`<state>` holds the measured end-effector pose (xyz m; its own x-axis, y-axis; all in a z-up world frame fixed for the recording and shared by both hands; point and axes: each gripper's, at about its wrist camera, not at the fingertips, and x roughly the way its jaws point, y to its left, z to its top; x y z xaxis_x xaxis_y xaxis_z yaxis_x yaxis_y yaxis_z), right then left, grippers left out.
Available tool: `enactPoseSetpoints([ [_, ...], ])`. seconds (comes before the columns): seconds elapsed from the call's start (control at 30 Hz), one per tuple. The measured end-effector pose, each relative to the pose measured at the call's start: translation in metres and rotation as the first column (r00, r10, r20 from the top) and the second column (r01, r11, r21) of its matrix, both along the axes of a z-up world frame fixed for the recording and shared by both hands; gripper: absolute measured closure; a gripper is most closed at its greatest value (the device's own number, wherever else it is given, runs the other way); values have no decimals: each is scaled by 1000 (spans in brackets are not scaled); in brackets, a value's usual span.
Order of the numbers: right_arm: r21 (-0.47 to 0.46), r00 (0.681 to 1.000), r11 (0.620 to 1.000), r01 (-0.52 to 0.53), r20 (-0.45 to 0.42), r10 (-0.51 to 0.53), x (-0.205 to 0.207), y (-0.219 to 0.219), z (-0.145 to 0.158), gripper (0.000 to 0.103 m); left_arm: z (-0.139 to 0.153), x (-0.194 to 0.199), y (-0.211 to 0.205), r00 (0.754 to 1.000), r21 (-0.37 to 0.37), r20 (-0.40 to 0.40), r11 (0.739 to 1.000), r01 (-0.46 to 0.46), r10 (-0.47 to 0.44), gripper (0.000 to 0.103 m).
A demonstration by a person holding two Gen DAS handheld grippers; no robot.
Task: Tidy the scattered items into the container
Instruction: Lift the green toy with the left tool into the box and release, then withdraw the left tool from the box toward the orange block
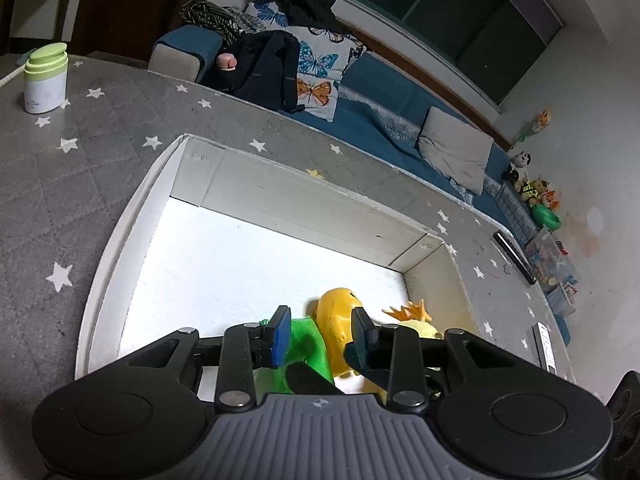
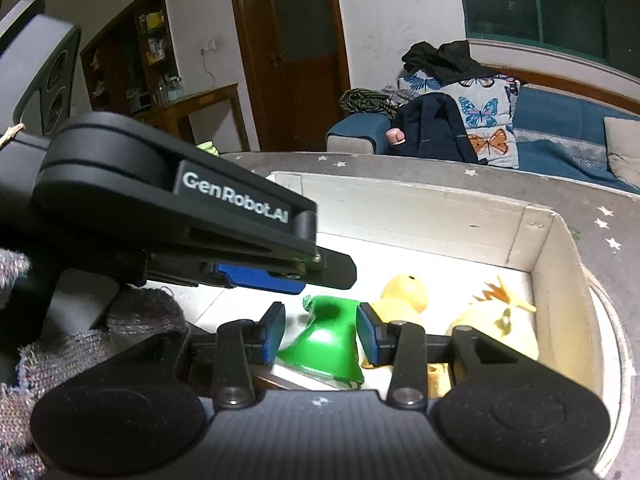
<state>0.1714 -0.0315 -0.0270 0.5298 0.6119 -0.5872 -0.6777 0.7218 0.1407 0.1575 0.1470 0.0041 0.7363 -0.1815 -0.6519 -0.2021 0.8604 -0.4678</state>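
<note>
A white box point(image 1: 120, 240) point(image 2: 560, 240) stands on the grey starred table cover. At its near right corner lie an orange-yellow duck point(image 1: 336, 320) point(image 2: 404, 292), a green plastic toy point(image 1: 308, 340) point(image 2: 328, 344) and a pale yellow plush with an orange crest point(image 1: 420, 324) point(image 2: 496, 328). My right gripper point(image 2: 320, 336) reaches into the box, both blue pads against the sides of the green toy. My left gripper point(image 1: 320, 336) point(image 2: 280, 276) hovers just above and to the left, jaws apart. The green toy and duck show beyond its fingers, which press on nothing.
A white bottle with a green lid point(image 1: 44, 80) stands at the table's far left. A dark flat device point(image 1: 514, 256) lies near the right table edge. Behind the table runs a blue sofa point(image 1: 380, 92) with butterfly cushions. A knitted sleeve point(image 2: 80, 340) shows at lower left.
</note>
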Motion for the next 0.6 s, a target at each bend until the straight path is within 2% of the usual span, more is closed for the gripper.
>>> enactPoseSetpoints([
  [0.33, 65, 998, 998, 27, 52, -31, -34, -40, 21, 63, 17, -38, -4, 998, 22, 65, 1000, -8, 6, 68],
  [0.6, 72, 999, 997, 27, 42, -30, -72, -65, 17, 63, 21, -75, -19, 995, 51, 98, 999, -7, 2, 68],
])
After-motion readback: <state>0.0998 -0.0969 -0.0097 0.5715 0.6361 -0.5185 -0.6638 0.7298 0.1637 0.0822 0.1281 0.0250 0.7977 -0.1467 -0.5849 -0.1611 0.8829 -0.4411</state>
